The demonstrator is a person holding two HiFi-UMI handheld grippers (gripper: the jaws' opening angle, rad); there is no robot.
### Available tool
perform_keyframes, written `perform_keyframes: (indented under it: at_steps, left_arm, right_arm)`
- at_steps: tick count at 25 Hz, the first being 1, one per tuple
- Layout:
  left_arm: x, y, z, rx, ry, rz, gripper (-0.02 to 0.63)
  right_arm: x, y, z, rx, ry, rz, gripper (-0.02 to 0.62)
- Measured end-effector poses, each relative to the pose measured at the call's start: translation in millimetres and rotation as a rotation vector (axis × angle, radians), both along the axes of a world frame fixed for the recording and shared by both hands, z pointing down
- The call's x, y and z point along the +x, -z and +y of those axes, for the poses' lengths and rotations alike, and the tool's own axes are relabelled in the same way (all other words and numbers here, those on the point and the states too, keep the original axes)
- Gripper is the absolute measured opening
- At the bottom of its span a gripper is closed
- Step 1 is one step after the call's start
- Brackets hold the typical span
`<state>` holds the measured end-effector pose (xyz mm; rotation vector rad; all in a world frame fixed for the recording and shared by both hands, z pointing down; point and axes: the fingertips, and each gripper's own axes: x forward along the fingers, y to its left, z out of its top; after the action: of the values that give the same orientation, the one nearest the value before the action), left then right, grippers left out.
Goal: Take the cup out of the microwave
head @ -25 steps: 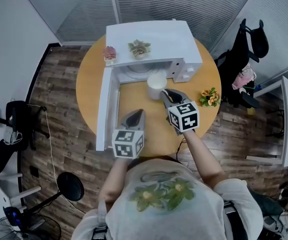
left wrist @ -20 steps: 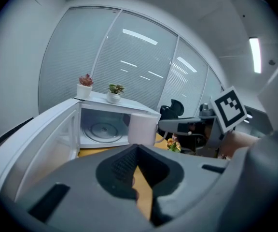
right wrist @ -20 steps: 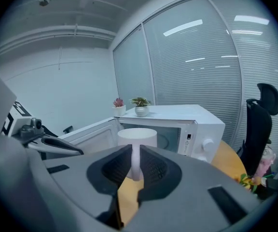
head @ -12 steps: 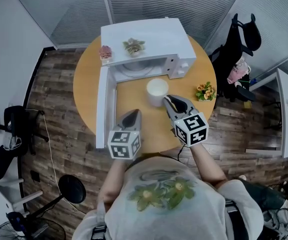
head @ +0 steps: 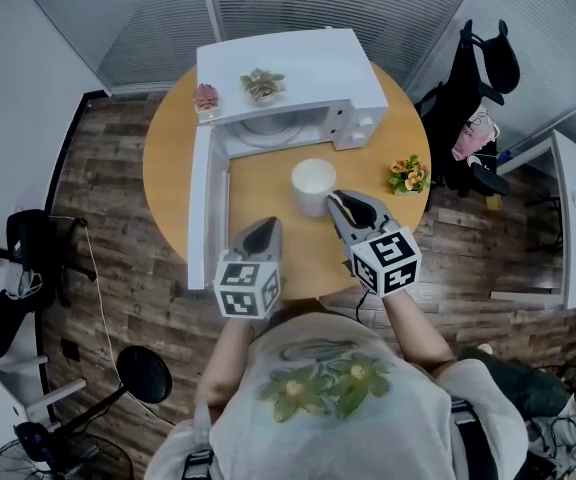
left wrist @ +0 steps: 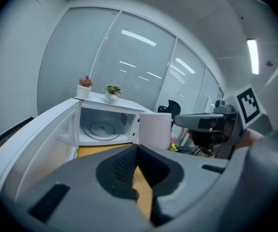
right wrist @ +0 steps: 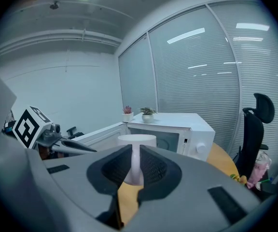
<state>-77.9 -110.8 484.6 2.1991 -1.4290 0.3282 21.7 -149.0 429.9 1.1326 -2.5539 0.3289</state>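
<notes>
Pinching the white cup point(head: 313, 180) by its thin handle, the right claw point(head: 335, 197) holds it outside the open microwave point(head: 288, 68), over the round worktop point(head: 168, 168). It looks rigid, smooth and breakable, and a handle hold may let it swivel. The left claw point(head: 269, 226) is closed and empty.

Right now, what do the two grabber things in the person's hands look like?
Each is a chunky grey shell narrowing to two dark fingers with ribbed pads. The left gripper and the right gripper each carry a white cube with black square markers at the back. The person wears a light grey short-sleeved T-shirt with a green and yellow flower print.
</notes>
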Motion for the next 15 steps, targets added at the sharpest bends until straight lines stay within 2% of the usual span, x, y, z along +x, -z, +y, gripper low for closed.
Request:
perform_keyframes:
  at_steps: [15]
  left_arm:
    - [3.3,-10.8,18.3,-0.027,-0.001,-0.013,0.002]
  right_arm:
    - [5.7,-49.2,17.9,-0.086,0.008,0.068,0.061]
